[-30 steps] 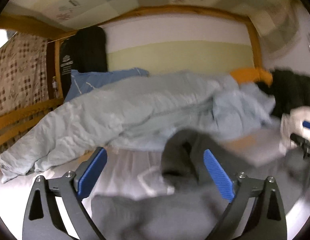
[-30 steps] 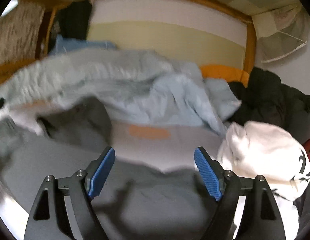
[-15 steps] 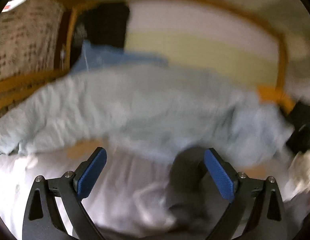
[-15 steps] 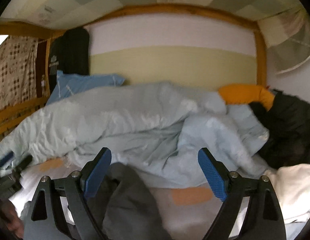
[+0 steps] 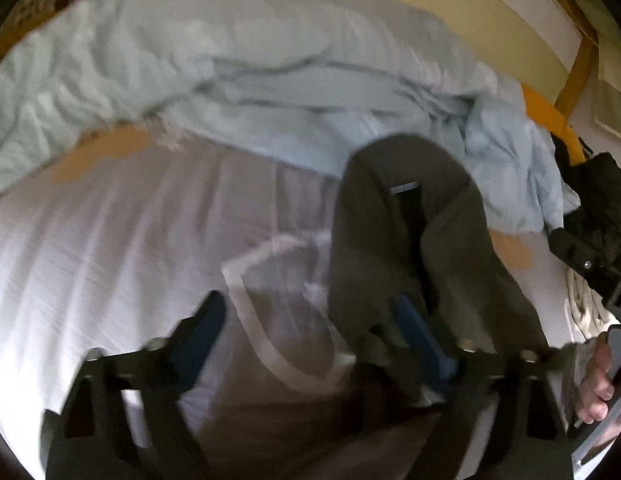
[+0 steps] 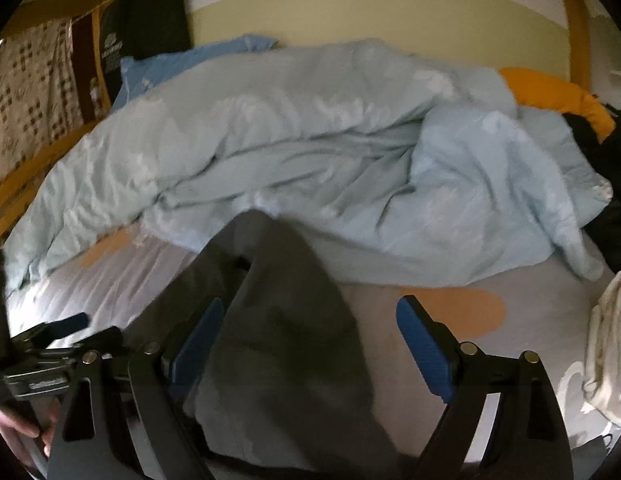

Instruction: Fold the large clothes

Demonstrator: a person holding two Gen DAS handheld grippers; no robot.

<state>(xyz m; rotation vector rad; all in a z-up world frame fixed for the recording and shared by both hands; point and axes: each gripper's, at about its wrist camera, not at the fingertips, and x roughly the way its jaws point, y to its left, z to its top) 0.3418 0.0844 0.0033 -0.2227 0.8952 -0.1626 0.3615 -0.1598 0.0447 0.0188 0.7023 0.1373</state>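
A dark grey garment [image 5: 410, 232] lies on the white bed sheet [image 5: 122, 240], its hooded end toward the blue duvet. In the left wrist view my left gripper [image 5: 310, 336] is open just above it, the right finger over the cloth and the left finger over bare sheet. In the right wrist view the same garment [image 6: 282, 320] runs between the open fingers of my right gripper [image 6: 310, 336], which holds nothing. The left gripper also shows at the right wrist view's left edge [image 6: 50, 344].
A crumpled light blue duvet [image 6: 310, 152] fills the back of the bed. A blue pillow [image 6: 182, 60] lies at the back left. An orange cushion [image 6: 550, 96] and black clothes [image 5: 594, 200] lie at the right. A white garment [image 6: 606, 352] lies near right. Wooden frame rails run left.
Both grippers have tipped down toward the bed and come closer to the grey garment. The left view has swung so the garment now lies under its right finger. Both stay open.
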